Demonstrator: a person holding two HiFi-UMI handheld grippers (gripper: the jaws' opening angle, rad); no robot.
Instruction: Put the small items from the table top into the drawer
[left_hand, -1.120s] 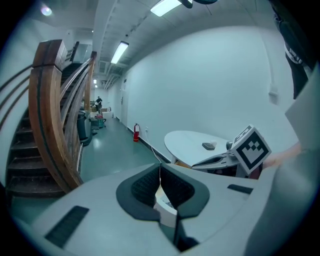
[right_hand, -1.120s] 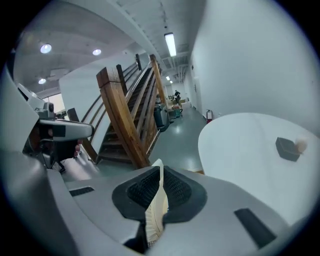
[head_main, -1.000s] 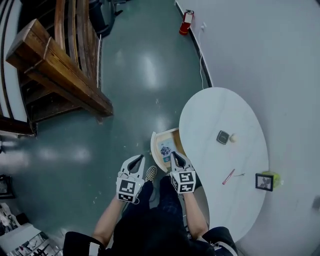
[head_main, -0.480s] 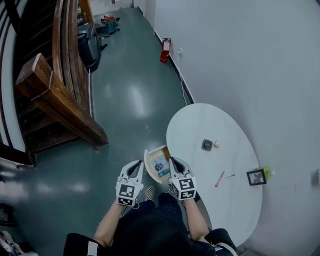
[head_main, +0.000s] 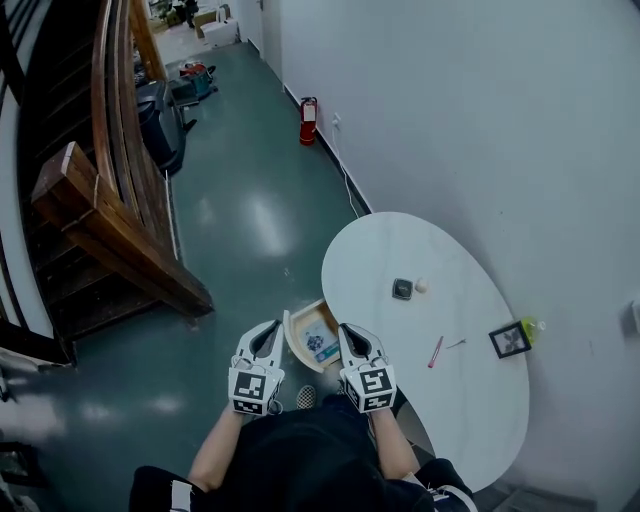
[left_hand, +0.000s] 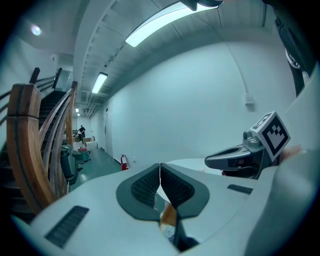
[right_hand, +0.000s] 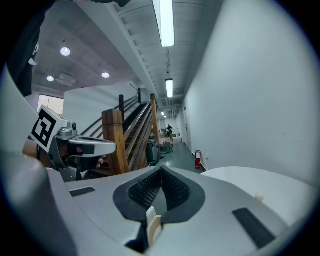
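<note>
Nearest, the left gripper (head_main: 267, 331) and the right gripper (head_main: 351, 333) are held side by side, a little apart, above the person's lap. Both point away from the body. Each has its jaws closed, pad against pad, with nothing between them, and neither touches anything.

Just past their tips the drawer (head_main: 300, 335) stands pulled out from the left edge of the table (head_main: 380, 250). Its curved front faces the green floor (head_main: 240, 220), and its length runs out from under the white top. A blue and white printed card (head_main: 320, 343) lies inside it.

On the table top a red pen (head_main: 435, 351) lies nearest the person. Its long axis runs away from the person, with the far end tilted slightly right. A thin pale sliver (head_main: 455, 344) lies just beside it, too small to identify. Close to the table's right edge, by the wall, is a black picture frame (head_main: 510, 340), with a yellow-green thing (head_main: 530, 326) just behind it. Farther on, near the middle of the top, lies a dark square thing (head_main: 402, 289). A small cream round thing (head_main: 421, 285) sits just to its right.

Beyond the table a red fire extinguisher (head_main: 309, 120) stands against the wall, and a wooden staircase (head_main: 120, 240) rises on the left.
</note>
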